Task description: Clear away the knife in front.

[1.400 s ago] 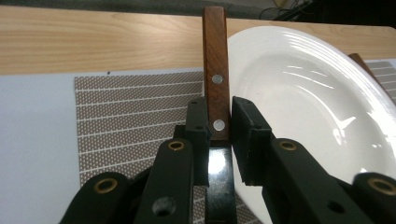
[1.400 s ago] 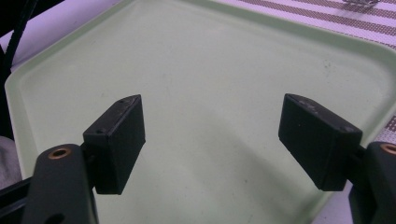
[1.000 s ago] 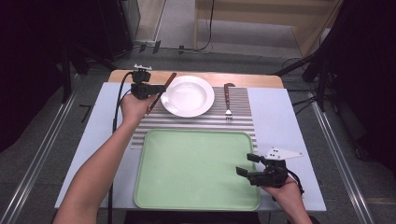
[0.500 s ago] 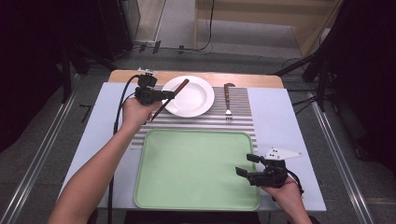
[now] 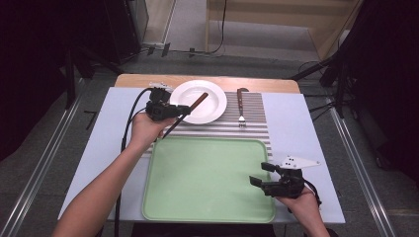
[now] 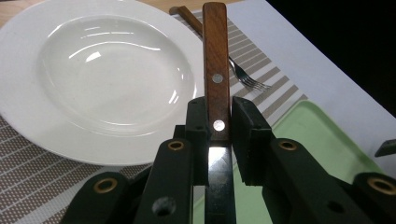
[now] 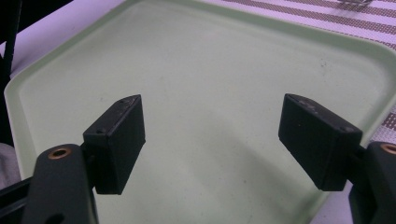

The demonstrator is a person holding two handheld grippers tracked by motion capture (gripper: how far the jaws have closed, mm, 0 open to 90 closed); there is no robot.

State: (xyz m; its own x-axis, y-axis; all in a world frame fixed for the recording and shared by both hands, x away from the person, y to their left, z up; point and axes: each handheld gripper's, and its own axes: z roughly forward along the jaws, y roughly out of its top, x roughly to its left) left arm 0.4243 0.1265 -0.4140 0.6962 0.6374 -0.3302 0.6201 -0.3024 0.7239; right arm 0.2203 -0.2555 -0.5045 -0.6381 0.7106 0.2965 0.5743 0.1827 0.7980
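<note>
My left gripper (image 5: 179, 111) (image 6: 217, 135) is shut on a knife with a brown wooden handle (image 5: 198, 101) (image 6: 215, 60). I hold the knife lifted; its handle reaches out over the white plate (image 5: 207, 111) (image 6: 93, 84) and its blade (image 6: 219, 182) runs back between the jaws. A fork (image 5: 240, 105) (image 6: 243, 74) lies on the striped placemat (image 5: 257, 123) right of the plate. My right gripper (image 5: 258, 174) (image 7: 212, 140) stands open over the near right corner of the green tray (image 5: 207, 177) (image 7: 210, 70), nothing between its jaws.
A pale blue cloth (image 5: 104, 128) covers the table, with a wooden edge (image 5: 257, 85) at the far side. Rails run along the floor (image 5: 44, 148) on both sides. A cable (image 5: 131, 123) trails from my left gripper.
My left gripper has carried the knife rightward and toward the tray, from beside the plate's left rim to over the plate. The right gripper has stayed put.
</note>
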